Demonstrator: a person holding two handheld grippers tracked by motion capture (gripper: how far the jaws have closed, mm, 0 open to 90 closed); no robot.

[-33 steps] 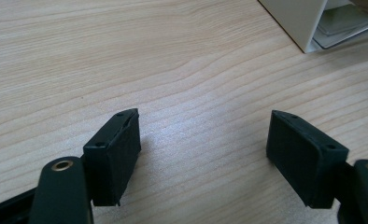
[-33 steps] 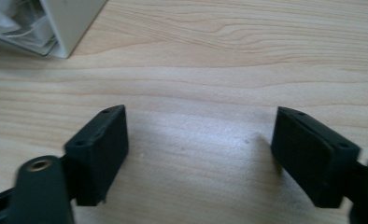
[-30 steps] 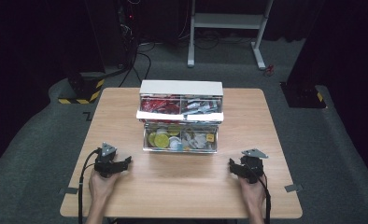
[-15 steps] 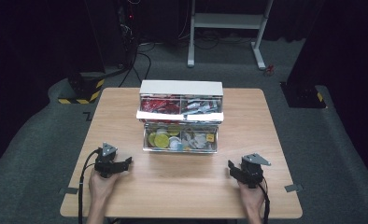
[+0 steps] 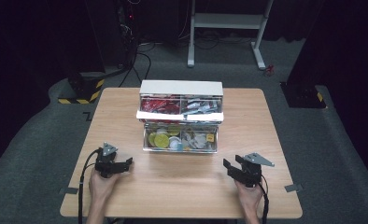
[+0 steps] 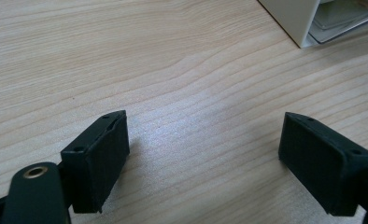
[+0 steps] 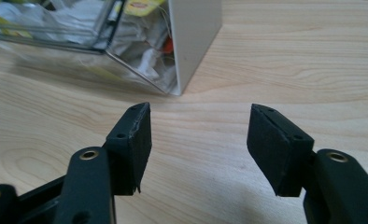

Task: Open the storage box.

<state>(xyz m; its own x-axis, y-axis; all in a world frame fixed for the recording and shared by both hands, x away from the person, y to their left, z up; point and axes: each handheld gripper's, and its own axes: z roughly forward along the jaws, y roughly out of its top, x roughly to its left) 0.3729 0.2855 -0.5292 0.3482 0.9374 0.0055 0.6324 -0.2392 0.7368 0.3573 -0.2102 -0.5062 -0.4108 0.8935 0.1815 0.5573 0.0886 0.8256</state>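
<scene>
A white drawer box stands mid-table. Its upper drawer holds red packets and grey items. The clear lower drawer is pulled out and holds yellow and white sachets. My left gripper rests on the table at the front left, open, jaws pointing right, with only bare wood between them. At the front right my right gripper is open and points left. Nothing is between its jaws, and the clear drawer and the box corner lie just beyond.
The wooden table has bare wood on both sides of the box and along the front edge. The box's lower corner sits at the top right of the left gripper view. Dark floor, cables and a white stand lie beyond the table.
The right gripper has drifted slightly toward the front edge. The left gripper has hardly moved. Both stay open.
</scene>
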